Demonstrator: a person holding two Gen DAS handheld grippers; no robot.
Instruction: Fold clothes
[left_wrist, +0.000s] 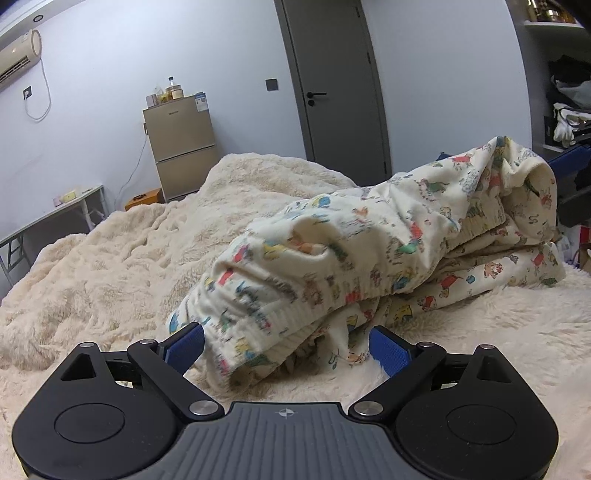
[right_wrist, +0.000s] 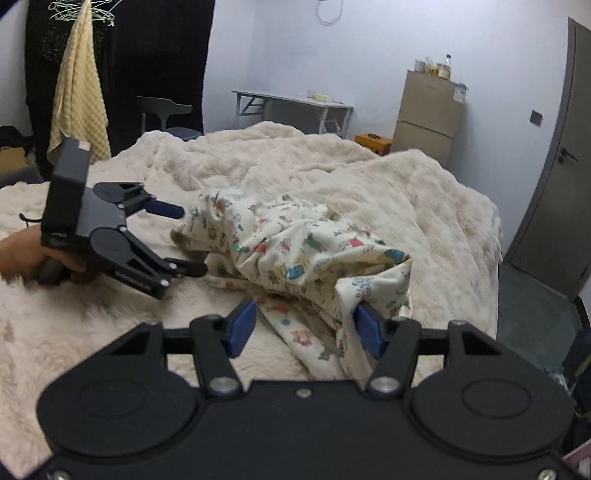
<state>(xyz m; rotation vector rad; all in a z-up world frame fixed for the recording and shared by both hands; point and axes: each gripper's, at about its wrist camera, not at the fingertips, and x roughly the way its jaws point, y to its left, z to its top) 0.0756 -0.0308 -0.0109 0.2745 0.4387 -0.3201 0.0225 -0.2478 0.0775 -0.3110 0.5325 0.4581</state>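
Cream garment (left_wrist: 369, 251) w/ colourful cartoon print, bunched & creased. Lies in a heap on the fluffy blanket (left_wrist: 110, 266).

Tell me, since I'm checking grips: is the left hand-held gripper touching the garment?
Cannot tell. The right wrist view shows the left hand-held gripper open at the garment edge, but neither contact nor gap is plain.

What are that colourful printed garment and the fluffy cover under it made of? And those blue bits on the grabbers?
Printed garment: looks like soft knit cotton or flannel, matte, with a ribbed hem; it creases limply.
Cover: long-pile plush, probably synthetic fleece; the cream pile lies in shaggy tufts.
Blue pads: likely rubber or textured plastic; a fine ridged grip surface shows. Exact fibres cannot be told.
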